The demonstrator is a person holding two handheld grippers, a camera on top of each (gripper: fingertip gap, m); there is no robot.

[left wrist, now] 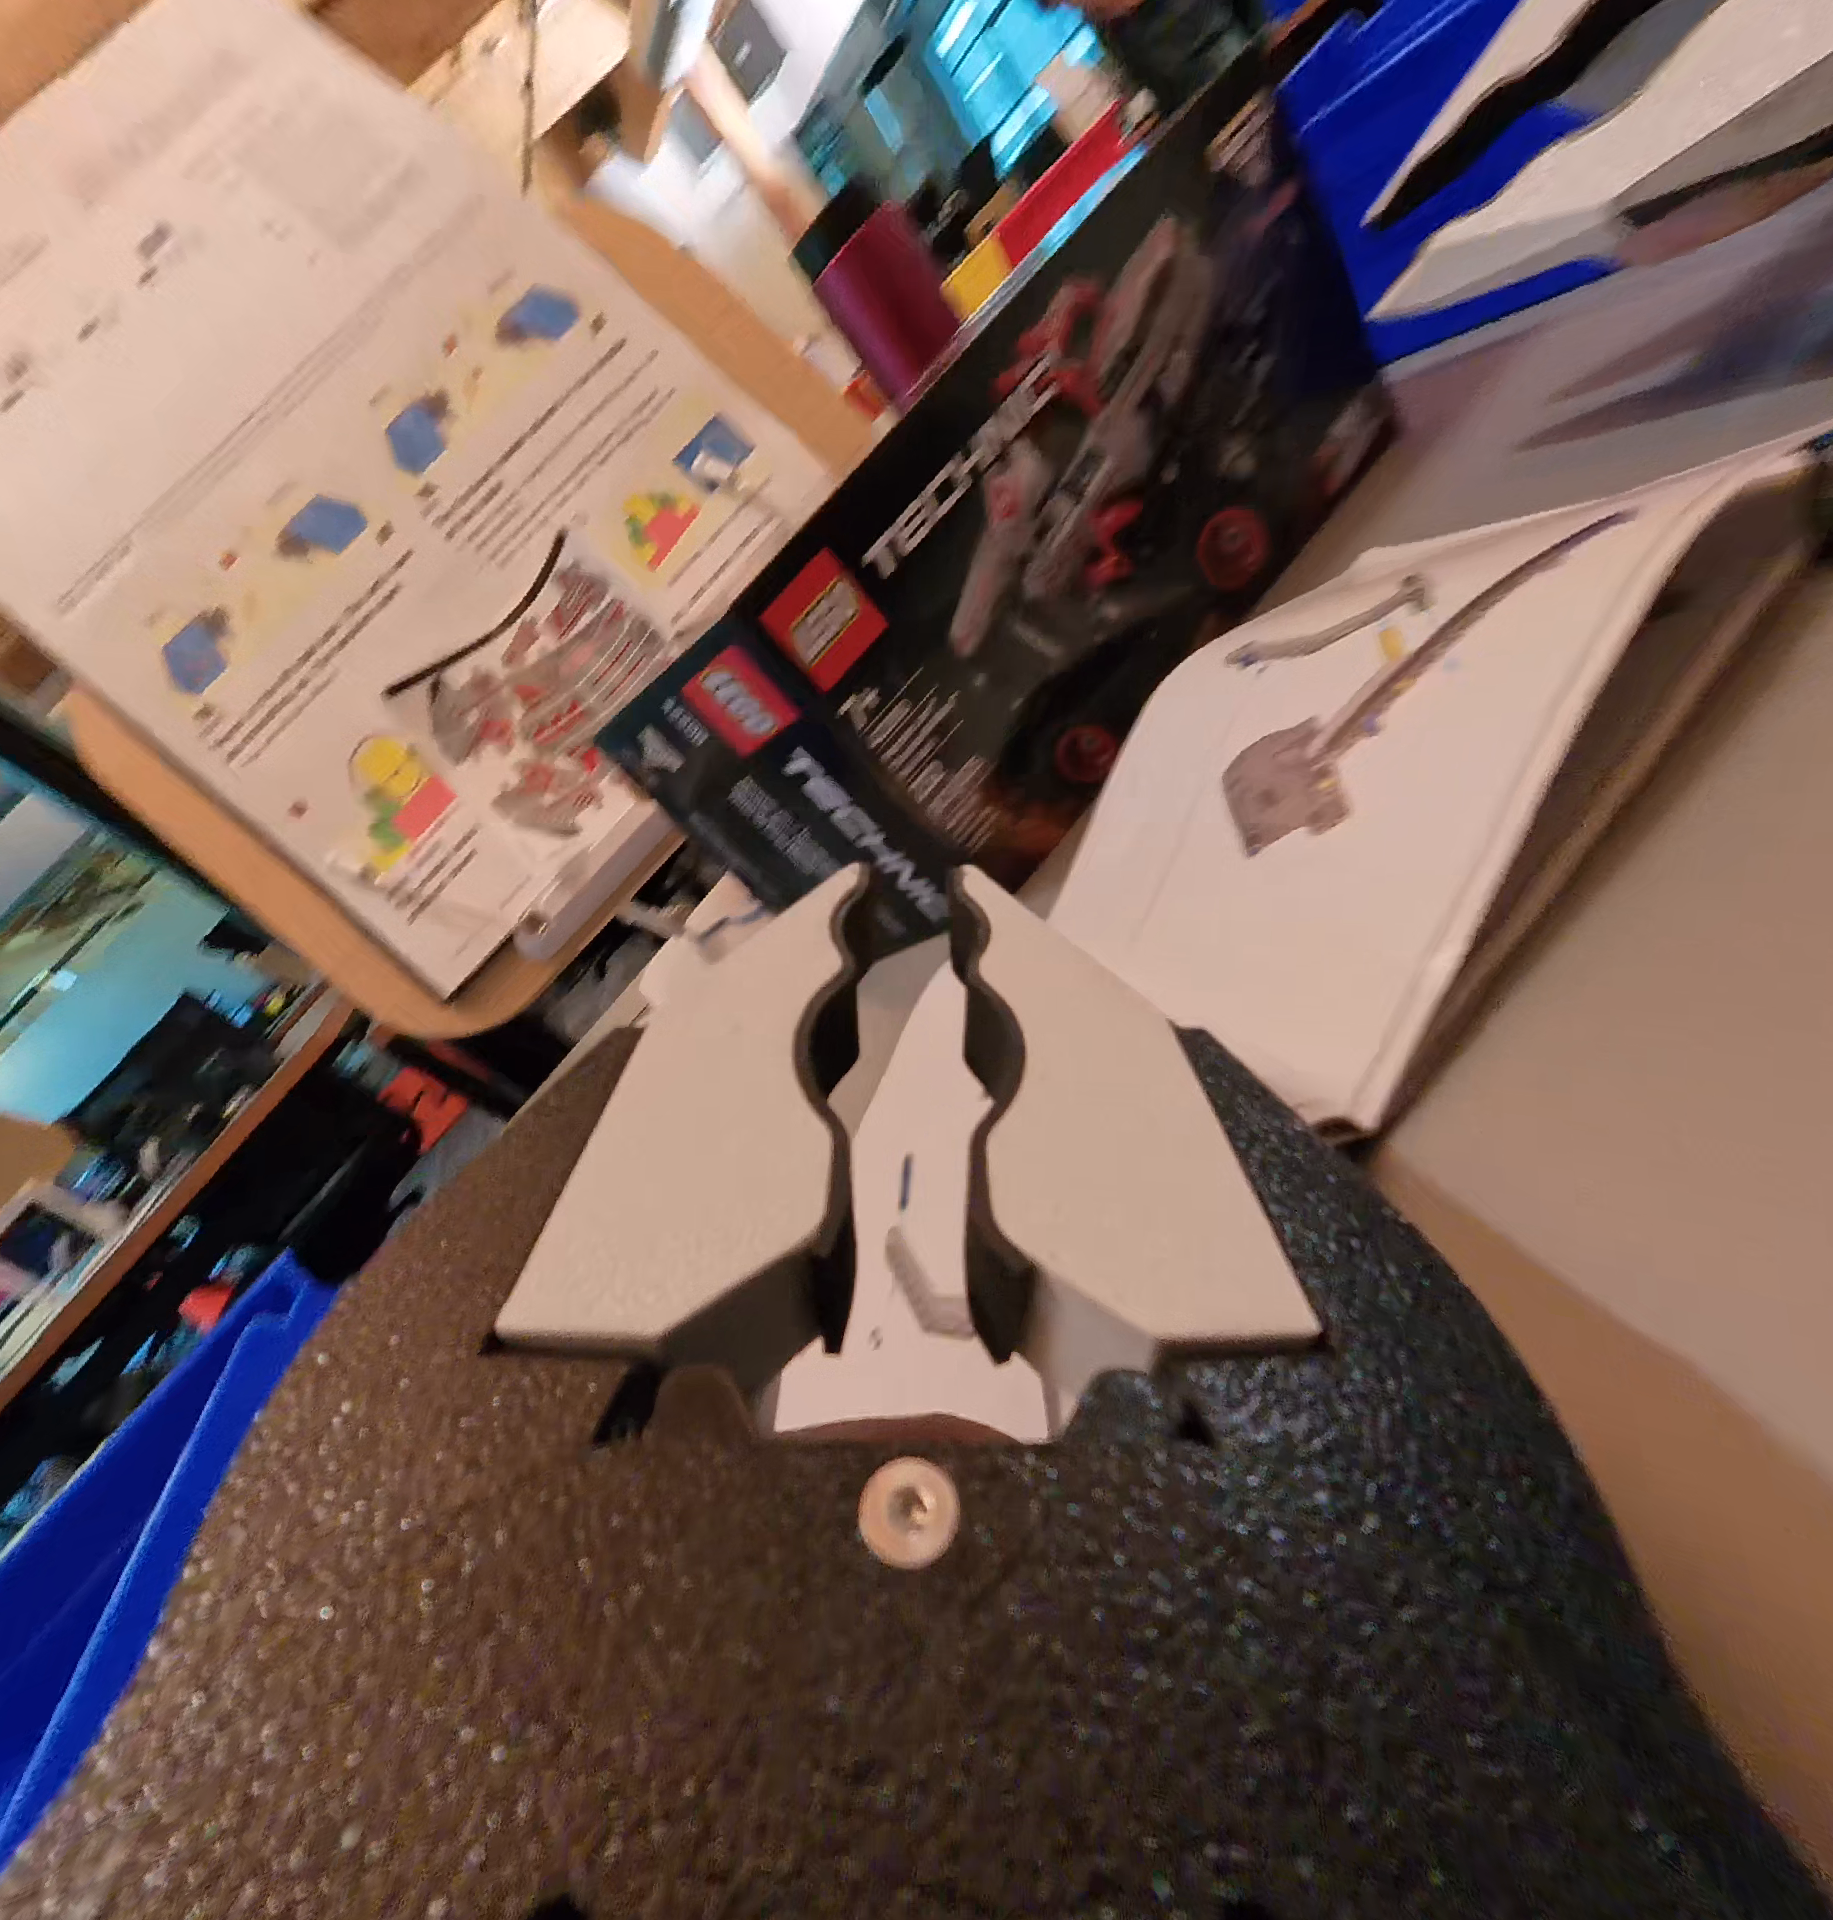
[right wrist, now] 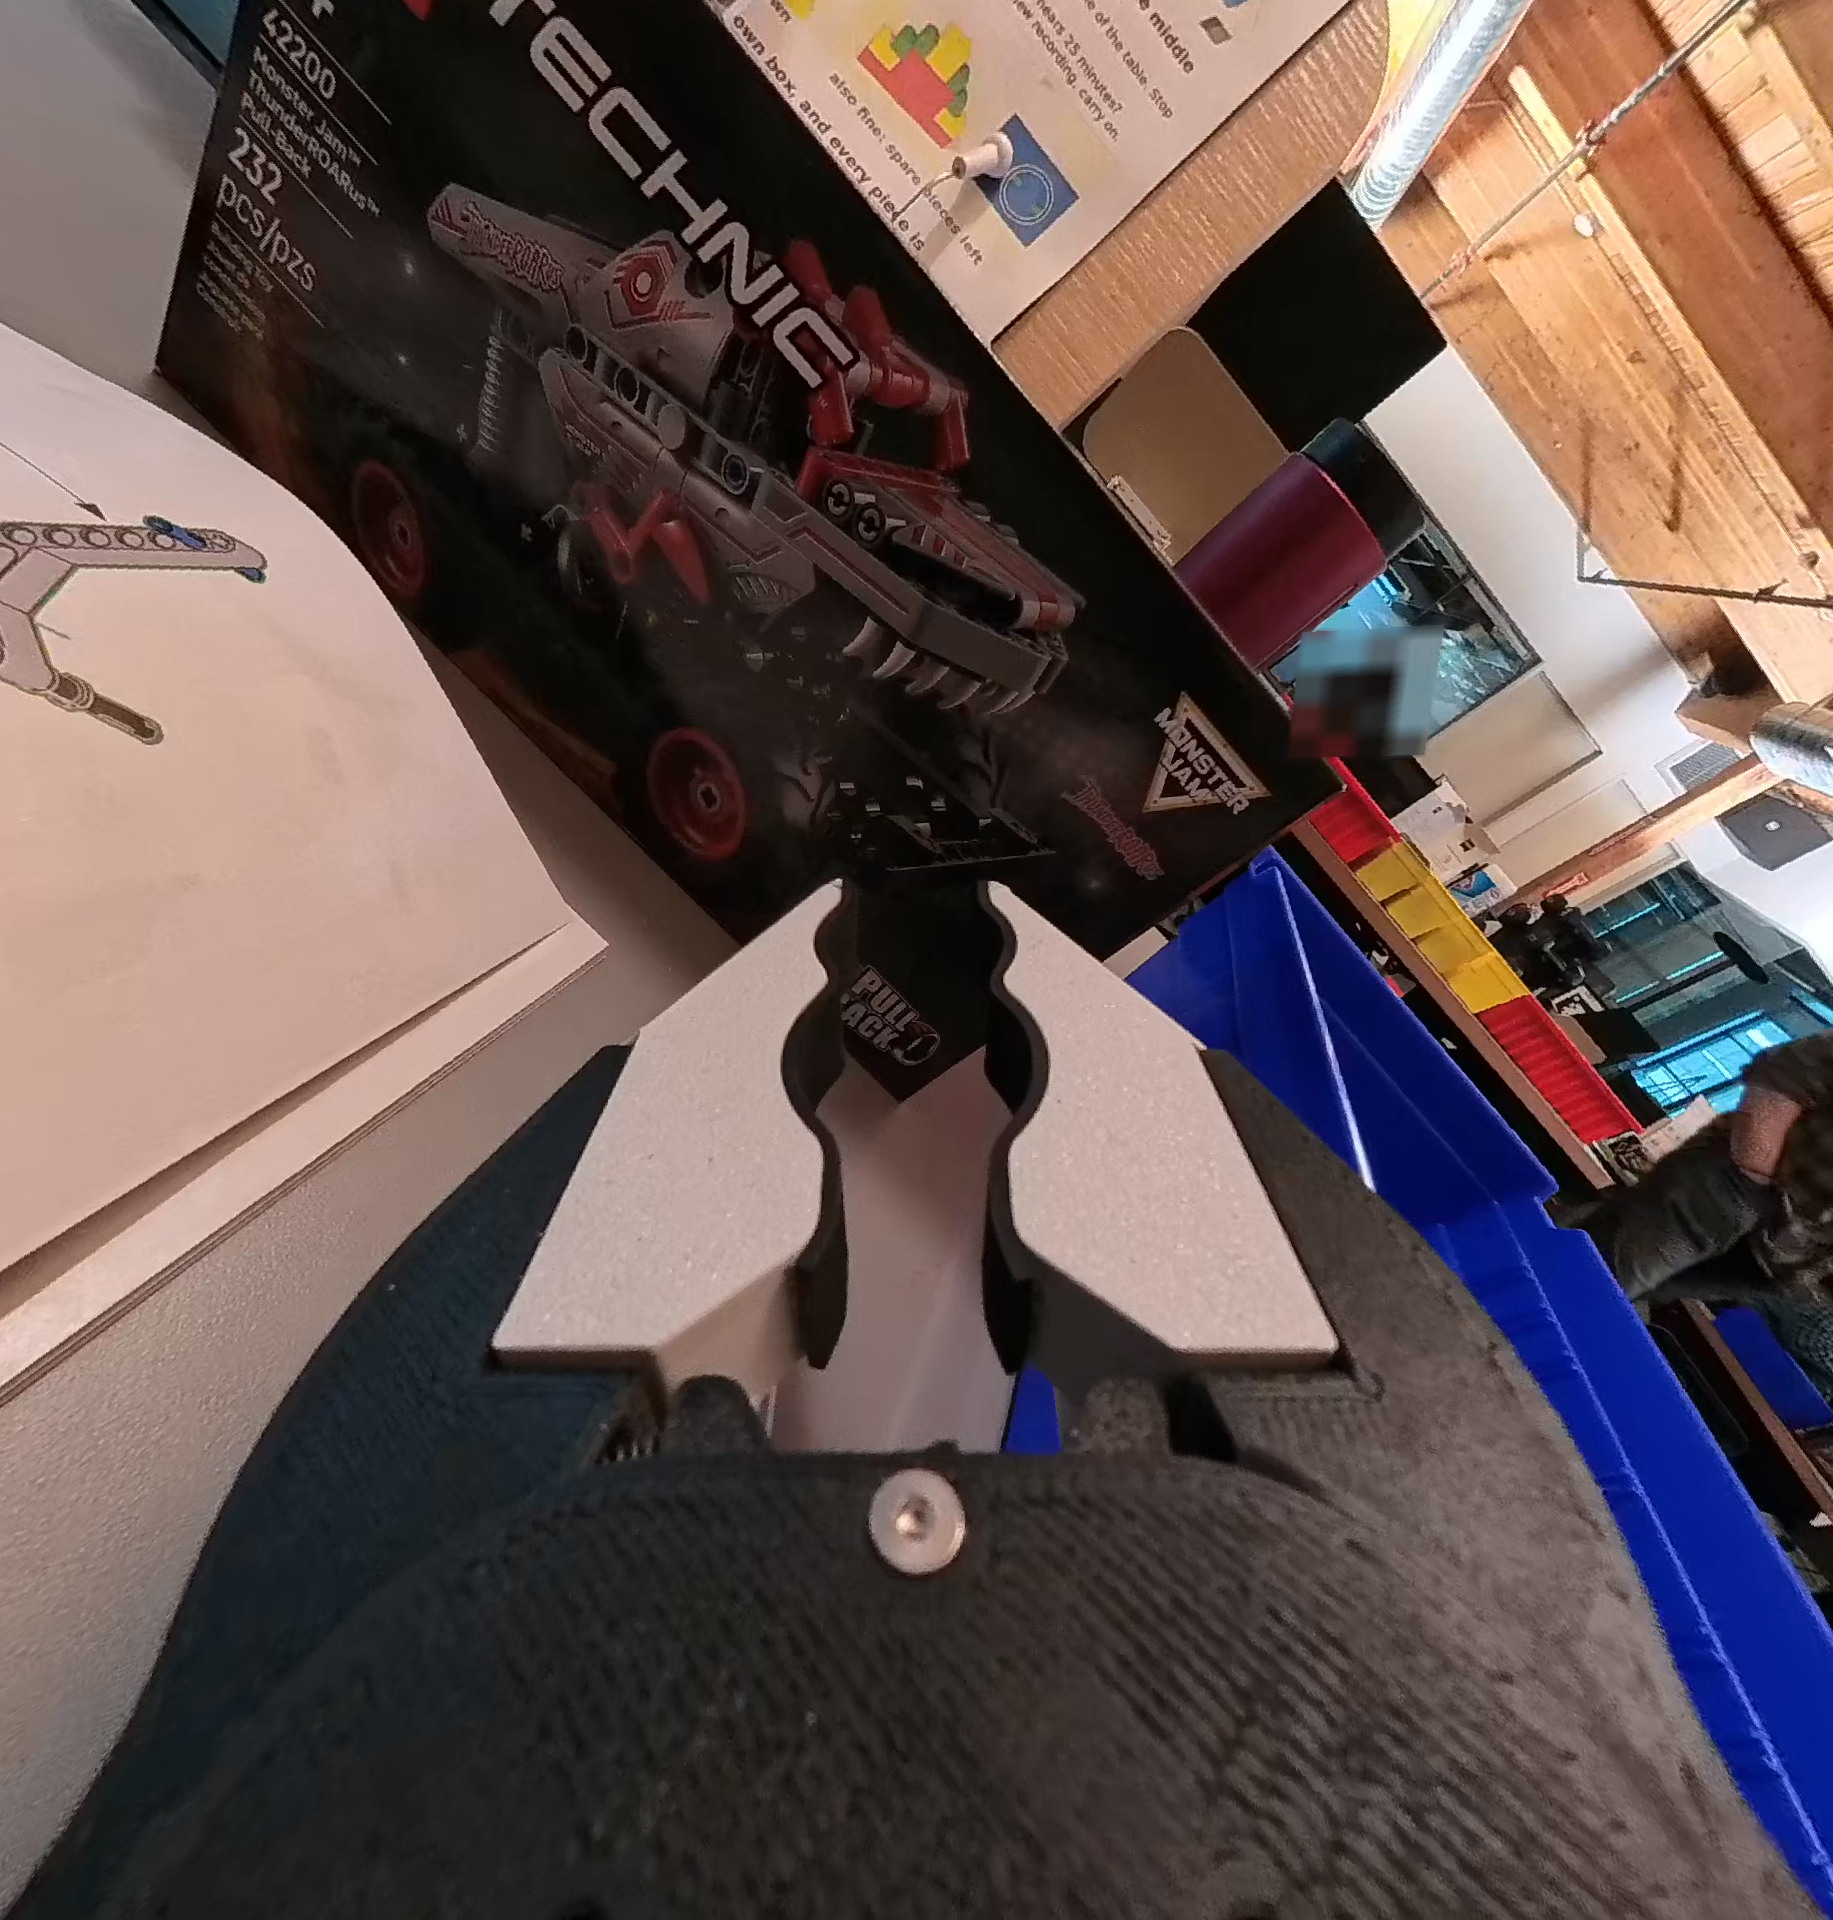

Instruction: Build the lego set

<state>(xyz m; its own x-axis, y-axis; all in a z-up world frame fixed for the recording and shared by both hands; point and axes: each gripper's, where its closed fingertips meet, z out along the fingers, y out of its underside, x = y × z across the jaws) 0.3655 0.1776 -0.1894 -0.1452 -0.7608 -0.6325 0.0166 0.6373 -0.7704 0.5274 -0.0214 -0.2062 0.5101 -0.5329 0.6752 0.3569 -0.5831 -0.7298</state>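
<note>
My left gripper (left wrist: 912,894) is open and empty, held low over the table and tilted. Between its fingers (left wrist: 704,1174) I see a white sheet (left wrist: 922,1382) with a small grey piece (left wrist: 927,1299) and a small blue mark (left wrist: 904,1184); blur hides whether they are real parts or print. My right gripper (right wrist: 912,904) is open and empty, pointing at the black lego box (right wrist: 683,468). The box also shows in the left wrist view (left wrist: 1047,582). An open instruction booklet (left wrist: 1359,831) lies beside it, also in the right wrist view (right wrist: 216,831).
Blue bins stand at the left (left wrist: 112,1507) and back right (left wrist: 1411,156), and one is beside my right gripper (right wrist: 1411,1143). A printed poster (left wrist: 320,416) leans behind the box. The beige table (right wrist: 60,1558) runs under the booklet. A person (right wrist: 1805,1195) sits far right. There is about 25 cm between the tips of the two grippers.
</note>
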